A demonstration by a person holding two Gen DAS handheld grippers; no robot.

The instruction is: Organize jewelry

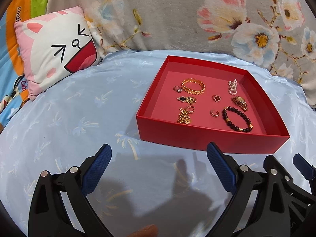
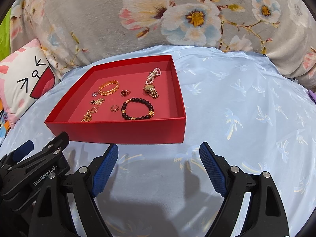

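Red cardboard tray (image 1: 207, 142) sits on the blue satin sheet (image 1: 59, 128), holding the jewelry: gold bangle (image 1: 193, 86), dark bead bracelet (image 1: 237, 119), gold watch (image 2: 151, 91), rings and chains. Left gripper (image 1: 158, 154) and right gripper (image 2: 159, 154) hover before it, both spread wide and empty. Judged best: approach from above over the tray's near wall; cat pillow (image 1: 59, 49) lies well clear

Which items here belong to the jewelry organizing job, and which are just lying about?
Job: red box; in it gold bangle, bead bracelet, watch, pearl piece, rings, earrings, chains. Both grippers, left and right, open, empty.

Lying about: cat pillow, floral blanket, blue sheet.
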